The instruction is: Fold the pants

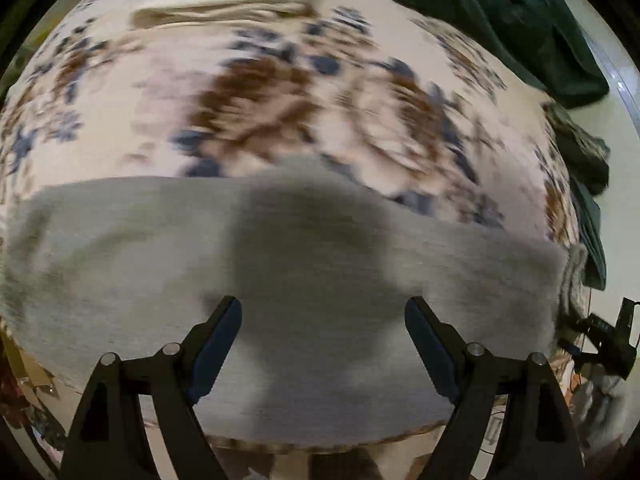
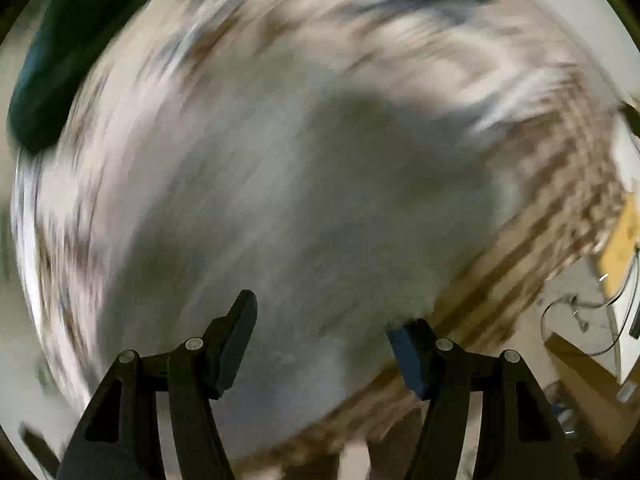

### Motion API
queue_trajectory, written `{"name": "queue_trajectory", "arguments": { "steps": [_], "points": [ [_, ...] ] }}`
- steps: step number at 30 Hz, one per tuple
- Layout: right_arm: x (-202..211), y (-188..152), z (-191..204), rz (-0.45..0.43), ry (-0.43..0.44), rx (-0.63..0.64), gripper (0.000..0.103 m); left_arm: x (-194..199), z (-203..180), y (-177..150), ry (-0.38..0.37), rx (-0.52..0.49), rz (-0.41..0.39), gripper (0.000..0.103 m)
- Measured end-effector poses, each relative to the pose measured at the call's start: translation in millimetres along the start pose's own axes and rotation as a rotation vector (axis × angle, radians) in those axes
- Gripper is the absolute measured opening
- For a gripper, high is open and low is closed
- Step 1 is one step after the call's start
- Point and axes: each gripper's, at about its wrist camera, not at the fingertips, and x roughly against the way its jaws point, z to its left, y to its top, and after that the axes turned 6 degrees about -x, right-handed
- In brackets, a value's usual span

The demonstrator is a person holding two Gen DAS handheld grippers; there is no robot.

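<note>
Grey pants [image 1: 160, 264] lie flat on the floral bedspread [image 1: 280, 92]. Left gripper [image 1: 323, 320] and right gripper [image 2: 322, 320] both spread wide above them, holding nothing (right view badly blurred).

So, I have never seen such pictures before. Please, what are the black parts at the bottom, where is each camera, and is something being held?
A person holds one tool in each hand; no robot arm is involved. Each tool carries a fisheye camera looking forward along its two fingers, hence the round, bent pictures. The black parts are the left gripper and the right gripper. Both are open and hold nothing. Below them, gray pants lie flat on a flowered cloth. Dark green clothing lies at the far edge. The right wrist picture is badly blurred.
</note>
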Motion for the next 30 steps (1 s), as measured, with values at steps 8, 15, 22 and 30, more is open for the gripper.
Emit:
{"name": "queue_trajectory", "arguments": {
  "steps": [8, 15, 22, 30],
  "points": [
    [48, 60, -100, -0.103, 0.016, -0.129, 0.069, -41, -130, -2, -0.051, -0.120, 0.079, 0.083],
    [16, 25, -75, 0.017, 0.134, -0.076, 0.071, -64, -200, 0, -0.030, -0.257, 0.099, 0.083],
    [-8, 9, -84, -0.032, 0.150, -0.212, 0.005, -78, -216, 0, -0.008, -0.289, 0.118, 0.083],
    [-14, 5, -86, 0.015, 0.239, -0.124, 0.076, -99, -214, -2, 0.003, -0.291, 0.102, 0.083]
  ]
}}
